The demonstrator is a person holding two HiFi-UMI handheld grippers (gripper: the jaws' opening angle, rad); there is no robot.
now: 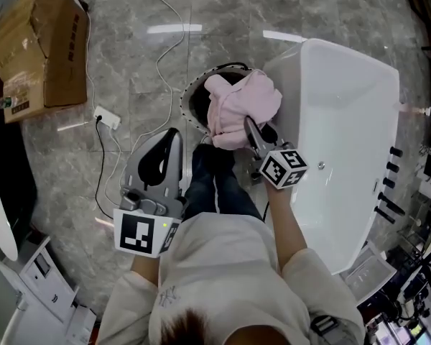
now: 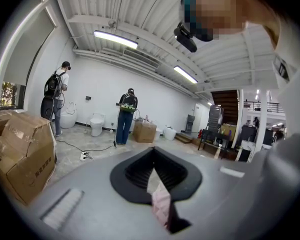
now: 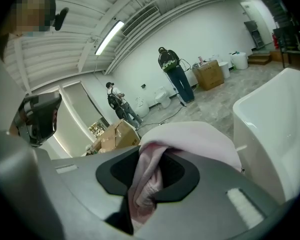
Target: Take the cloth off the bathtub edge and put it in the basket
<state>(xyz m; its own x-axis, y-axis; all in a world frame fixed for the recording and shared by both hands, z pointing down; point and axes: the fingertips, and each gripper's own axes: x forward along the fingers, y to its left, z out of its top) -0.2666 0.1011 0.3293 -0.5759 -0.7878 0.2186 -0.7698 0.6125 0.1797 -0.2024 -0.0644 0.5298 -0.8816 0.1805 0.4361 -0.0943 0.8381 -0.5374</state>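
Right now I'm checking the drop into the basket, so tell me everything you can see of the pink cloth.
The pink cloth is soft, plain fabric, bunched into folds. One gathered fold is pinched between the jaws of the right gripper. The rest is heaped over the round dark basket, beside the white bathtub. Whether it rests on the basket's rim is unclear.

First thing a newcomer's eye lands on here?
The pink cloth, bunched up and clamped in the right gripper, hanging over the dark round basket at the centre of the head view. Right beside it, the big white bathtub fills that view's right side.
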